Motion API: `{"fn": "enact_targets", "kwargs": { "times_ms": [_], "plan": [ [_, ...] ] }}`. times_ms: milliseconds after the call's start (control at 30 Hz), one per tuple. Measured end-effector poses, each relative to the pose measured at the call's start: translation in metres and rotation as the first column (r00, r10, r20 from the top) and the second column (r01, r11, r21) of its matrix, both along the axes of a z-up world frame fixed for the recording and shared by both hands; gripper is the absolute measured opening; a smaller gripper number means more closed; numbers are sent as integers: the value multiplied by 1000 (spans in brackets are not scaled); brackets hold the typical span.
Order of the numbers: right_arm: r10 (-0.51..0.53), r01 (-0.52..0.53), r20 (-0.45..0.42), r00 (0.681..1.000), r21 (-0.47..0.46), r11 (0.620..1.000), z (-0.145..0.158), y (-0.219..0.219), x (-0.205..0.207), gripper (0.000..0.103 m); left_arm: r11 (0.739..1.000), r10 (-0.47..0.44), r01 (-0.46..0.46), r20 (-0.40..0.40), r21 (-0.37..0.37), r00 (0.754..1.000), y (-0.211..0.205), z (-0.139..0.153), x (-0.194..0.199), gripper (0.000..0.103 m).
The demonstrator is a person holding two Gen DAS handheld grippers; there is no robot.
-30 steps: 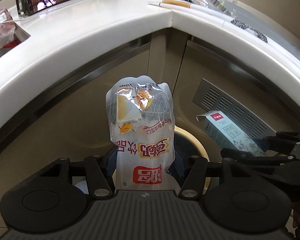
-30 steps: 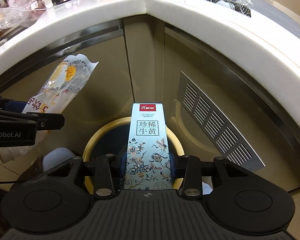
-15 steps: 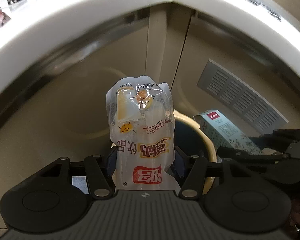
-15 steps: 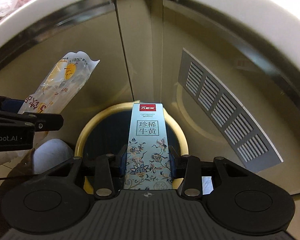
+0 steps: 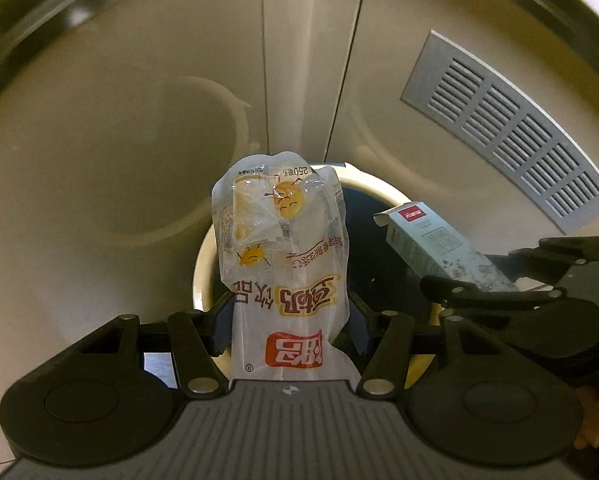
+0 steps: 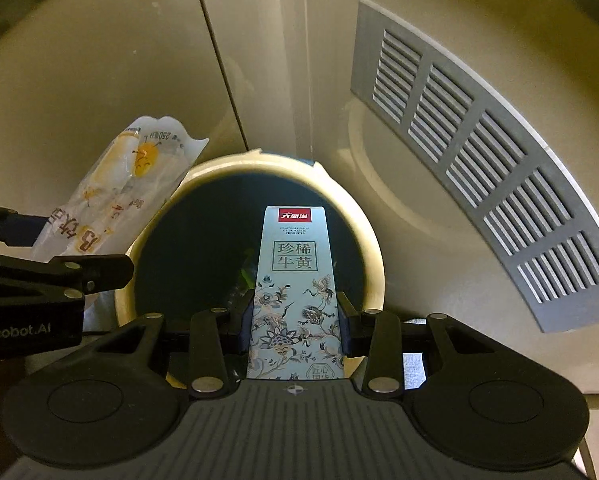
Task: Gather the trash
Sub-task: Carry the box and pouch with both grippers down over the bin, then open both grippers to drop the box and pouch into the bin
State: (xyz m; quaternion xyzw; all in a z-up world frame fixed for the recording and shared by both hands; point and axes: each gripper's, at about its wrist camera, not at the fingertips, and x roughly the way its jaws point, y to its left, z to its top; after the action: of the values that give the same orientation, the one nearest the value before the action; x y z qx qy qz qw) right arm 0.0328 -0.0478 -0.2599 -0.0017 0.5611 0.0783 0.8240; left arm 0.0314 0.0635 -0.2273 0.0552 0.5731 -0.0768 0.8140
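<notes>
Gripping a clear plastic snack bag (image 5: 285, 264), the left gripper (image 5: 289, 320) is holding it upright between its jaws, which are pressing in on the bag's printed lower half. Ahead of those jaws, and partly behind the bag, is sitting a round bin (image 5: 203, 276) with a cream rim and a dark inside.

The left wrist view is giving the bag's front: red label, orange lettering, little yellow cartoon faces, with a pale lump inside near its top. It is also showing the right gripper (image 5: 495, 280) off to the right of the left jaws, carrying a pale blue carton (image 5: 427, 240) seen from its side, tilted, its top flap standing open over the bin's dark mouth.

The right wrist view is giving what the other cannot: the carton (image 6: 297, 292) face-on, with a red tag at its top, dark characters, and cranes and flowers lower down. The right gripper (image 6: 297, 328) is clamping it between narrow jaws, and the carton is hanging straight over the bin (image 6: 373, 248). Here nearly the whole rim is showing, and down inside the dark interior something green is glinting faintly beside the carton; what it is I cannot tell. To the left of these jaws, the left gripper (image 6: 31, 248) is poking in with the bag (image 6: 115, 192) angled over the bin's left rim.

A grey louvred vent (image 6: 479, 168) is lying in the beige cabinet panel (image 6: 99, 80) beyond and to the right of the jaws.
</notes>
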Motion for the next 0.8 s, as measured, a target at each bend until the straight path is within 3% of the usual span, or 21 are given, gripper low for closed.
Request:
{"fn": "enact_targets", "kwargs": {
  "times_ms": [333, 800],
  "plan": [
    [-16, 15, -79, 997, -4, 1000, -28, 6, 23, 41, 999, -13, 15, -59, 29, 998, -11, -31, 17, 62],
    [-12, 11, -124, 992, -12, 1000, -46, 10, 30, 41, 997, -28, 36, -115, 72, 993, -23, -74, 33, 62]
  ]
}}
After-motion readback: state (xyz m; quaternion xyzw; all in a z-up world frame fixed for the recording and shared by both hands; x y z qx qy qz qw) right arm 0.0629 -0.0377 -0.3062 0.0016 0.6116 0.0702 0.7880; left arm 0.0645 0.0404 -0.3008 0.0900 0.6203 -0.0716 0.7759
